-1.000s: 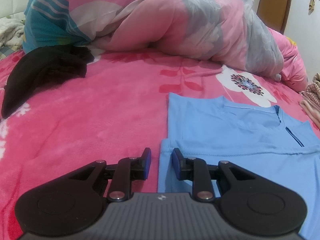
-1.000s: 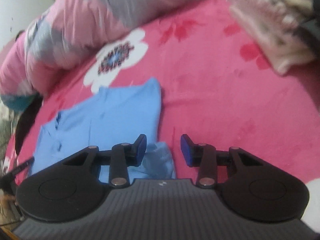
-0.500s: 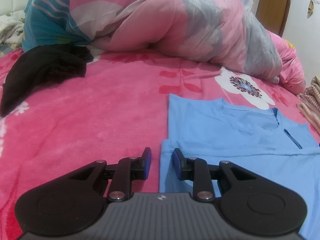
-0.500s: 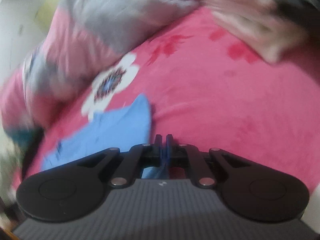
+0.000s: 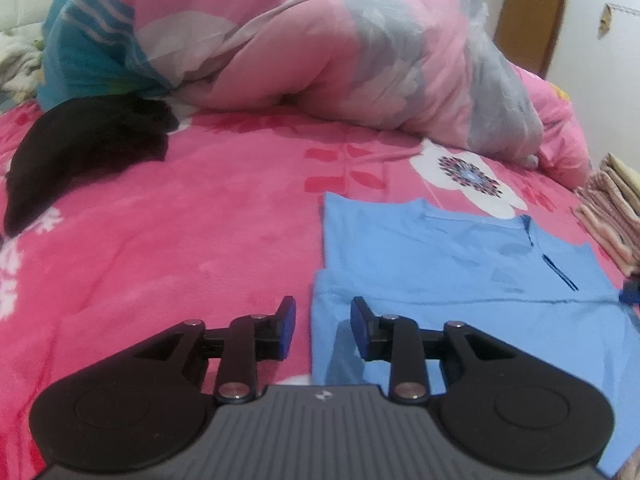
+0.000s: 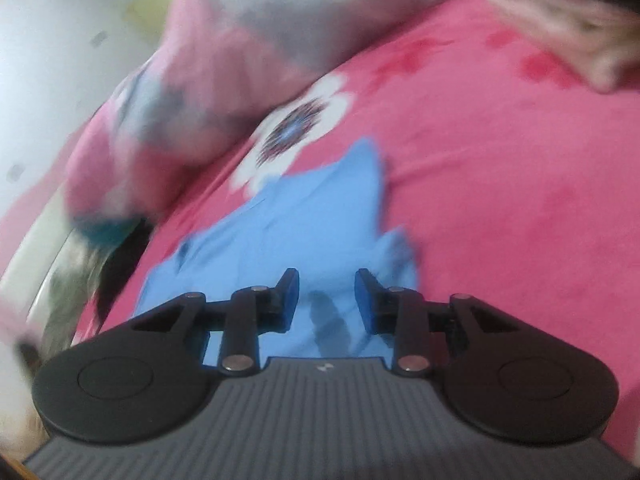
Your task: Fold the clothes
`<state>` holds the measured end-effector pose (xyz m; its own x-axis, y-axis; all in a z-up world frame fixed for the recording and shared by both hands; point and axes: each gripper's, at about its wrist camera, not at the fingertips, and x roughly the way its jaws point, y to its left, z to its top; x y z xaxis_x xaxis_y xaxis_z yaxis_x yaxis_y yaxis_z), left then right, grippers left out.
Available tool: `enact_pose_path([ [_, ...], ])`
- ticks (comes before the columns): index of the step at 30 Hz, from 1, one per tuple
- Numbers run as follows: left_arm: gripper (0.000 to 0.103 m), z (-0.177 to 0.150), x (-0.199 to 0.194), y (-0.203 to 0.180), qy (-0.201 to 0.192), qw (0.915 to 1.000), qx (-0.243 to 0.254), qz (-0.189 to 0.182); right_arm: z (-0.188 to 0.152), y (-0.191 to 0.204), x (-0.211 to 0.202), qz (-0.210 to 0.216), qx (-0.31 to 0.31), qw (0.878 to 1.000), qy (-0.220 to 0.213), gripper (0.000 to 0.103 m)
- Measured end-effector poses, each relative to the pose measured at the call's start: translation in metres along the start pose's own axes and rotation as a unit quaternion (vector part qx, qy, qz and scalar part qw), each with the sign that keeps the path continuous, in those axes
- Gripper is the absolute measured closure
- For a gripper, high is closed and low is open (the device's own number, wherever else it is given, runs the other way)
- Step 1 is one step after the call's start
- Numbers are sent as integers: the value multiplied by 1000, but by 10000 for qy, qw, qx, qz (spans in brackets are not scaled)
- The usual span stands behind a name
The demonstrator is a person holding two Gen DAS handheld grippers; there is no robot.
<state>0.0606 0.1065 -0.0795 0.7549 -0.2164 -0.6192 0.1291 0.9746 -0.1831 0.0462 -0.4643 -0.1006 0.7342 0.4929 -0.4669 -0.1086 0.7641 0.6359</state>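
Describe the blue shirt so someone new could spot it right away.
Start at the pink floral blanket covering the bed. The blue shirt lies flat on it, just below a big white printed flower. It is the only light blue garment; the other nearby one is black.

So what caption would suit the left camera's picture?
Open left gripper poised at the edge of a blue shirt on a pink bedspread.

blue shirt (image 5: 460, 264) | flat, partly folded | on pink bedspread (image 5: 180, 248)
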Motion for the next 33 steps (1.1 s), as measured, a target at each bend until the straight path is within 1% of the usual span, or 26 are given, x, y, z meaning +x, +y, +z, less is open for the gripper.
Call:
enact_pose_path([
  [3, 68, 3, 7, 2, 104, 9999, 62, -23, 7, -2, -10, -28, 199, 9986, -487, 72],
  [5, 68, 5, 14, 6, 212, 9997, 8, -111, 9, -1, -20, -100, 133, 9980, -614, 70],
  [7, 68, 6, 19, 10, 238, 9994, -90, -253, 7, -5, -30, -299, 83, 9977, -600, 70],
  [11, 70, 6, 25, 18, 240, 9983, -253, -477, 3, -22, -33, -545, 317, 9967, -516, 70],
  [13, 75, 6, 26, 19, 224, 9978, -281, -562, -1, -26, -27, -592, 351, 9968, -395, 69],
  [14, 80, 6, 26, 18, 220, 9976, -273, -598, -3, -27, -23, -597, 370, 9971, -300, 69],
  [16, 84, 6, 27, 16, 204, 9974, -240, -652, -6, -28, -14, -607, 400, 9973, -140, 66],
  [18, 91, 5, 26, 14, 158, 9975, -209, -652, -10, -29, -11, -598, 403, 9974, -95, 63],
  [20, 94, 4, 25, 12, 97, 9977, -219, -628, -11, -29, -12, -563, 392, 9976, -116, 63],
  [22, 96, 3, 21, 9, 18, 9983, -193, -553, -10, -27, -15, -600, 289, 9977, -116, 63],
  [25, 97, 4, 15, 6, -105, 9987, -171, -458, -10, -20, -15, -730, -75, 9973, -71, 62],
  [30, 97, 6, 3, -2, -358, 9990, 30, -273, -10, -4, -1, -942, -787, 9924, 32, 62],
  [32, 97, 7, 0, -5, -427, 9988, 136, -216, -9, 2, 5, -965, -1031, 9900, 53, 63],
  [33, 97, 7, -1, -7, -445, 9987, 176, -189, -9, 5, 8, -970, -1140, 9887, 67, 68],
])
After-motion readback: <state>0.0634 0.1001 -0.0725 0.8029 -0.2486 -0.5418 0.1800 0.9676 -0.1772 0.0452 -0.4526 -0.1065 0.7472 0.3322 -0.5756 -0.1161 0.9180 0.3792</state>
